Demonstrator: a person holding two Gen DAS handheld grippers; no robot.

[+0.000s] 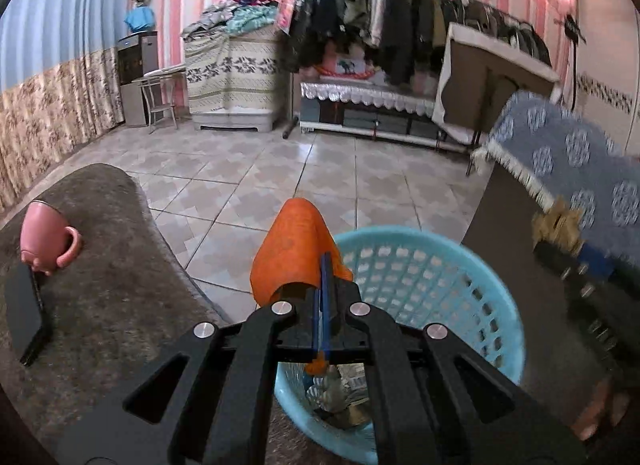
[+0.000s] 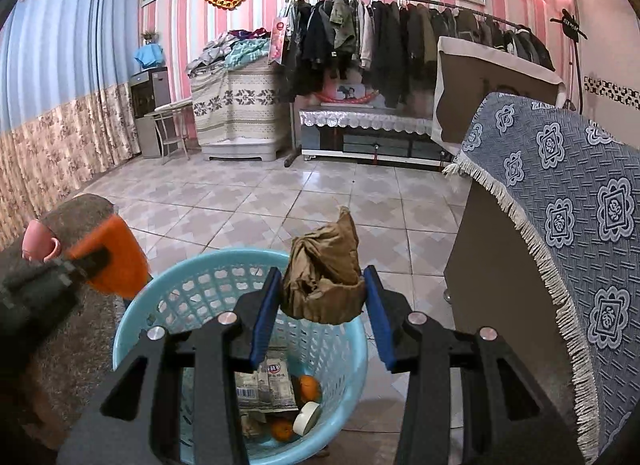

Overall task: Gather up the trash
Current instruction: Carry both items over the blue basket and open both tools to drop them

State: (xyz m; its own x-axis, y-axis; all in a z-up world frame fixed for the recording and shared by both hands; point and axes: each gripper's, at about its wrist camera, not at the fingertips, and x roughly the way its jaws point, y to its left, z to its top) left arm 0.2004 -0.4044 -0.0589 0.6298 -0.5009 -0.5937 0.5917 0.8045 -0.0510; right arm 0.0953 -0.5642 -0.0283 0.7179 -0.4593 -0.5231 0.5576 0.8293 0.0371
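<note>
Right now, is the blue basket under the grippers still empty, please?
No, the blue basket already holds wrappers, oranges and a roll of tape.

My fingers [image 2: 262, 323] wear smooth blue pads on matt black plastic, with shiny metal pins. Between the right ones sits crumpled, dull brown paper [image 2: 324, 277]; the left ones pinch a thin, smooth orange wrapper [image 1: 294, 249]. The basket [image 2: 176, 285] is glossy pale-blue plastic lattice. The floor [image 2: 280, 201] is polished tile; the left rug [image 1: 108, 265] looks rough.

Tiled floor [image 2: 320, 201] bears a blue basket [image 2: 168, 297]; grey rug [image 1: 100, 265] holds a pink mug [image 1: 46, 239]
</note>
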